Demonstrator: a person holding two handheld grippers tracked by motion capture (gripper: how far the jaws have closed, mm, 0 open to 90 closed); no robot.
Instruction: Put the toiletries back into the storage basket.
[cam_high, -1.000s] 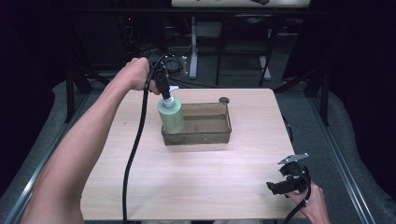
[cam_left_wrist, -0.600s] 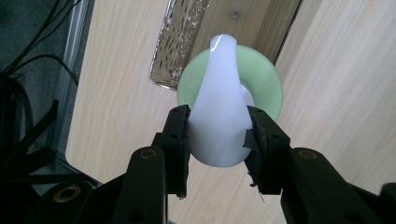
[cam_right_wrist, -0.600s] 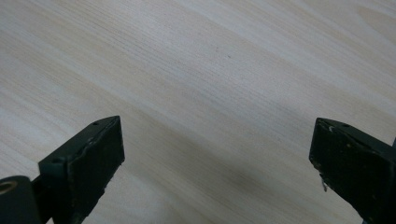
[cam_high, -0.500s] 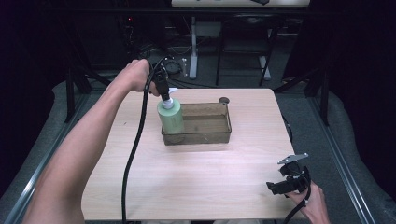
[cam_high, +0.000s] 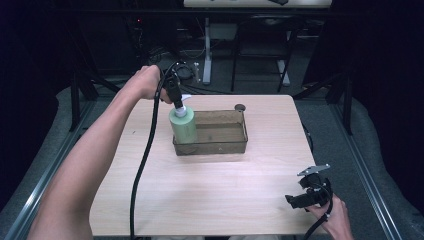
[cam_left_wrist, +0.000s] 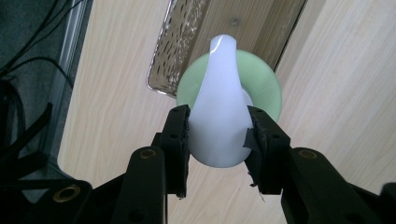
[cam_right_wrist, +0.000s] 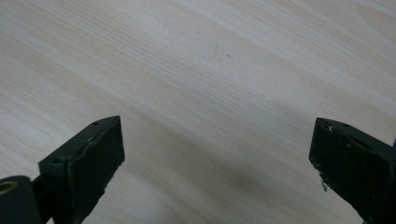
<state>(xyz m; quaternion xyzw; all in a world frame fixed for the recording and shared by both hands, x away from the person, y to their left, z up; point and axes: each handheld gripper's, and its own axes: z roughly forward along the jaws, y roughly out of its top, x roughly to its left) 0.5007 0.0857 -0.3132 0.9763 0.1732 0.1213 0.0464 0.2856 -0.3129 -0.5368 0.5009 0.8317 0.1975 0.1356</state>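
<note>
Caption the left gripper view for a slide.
Left gripper clamped on the white pump head of a green bottle, above the tray.

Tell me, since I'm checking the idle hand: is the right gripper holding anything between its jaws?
No: the right gripper has its jaws wide apart with bare table between them.

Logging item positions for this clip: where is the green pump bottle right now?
In the high view the green pump bottle stands upright at the left end of the clear tray, its white pump head clamped by the left gripper.
</note>
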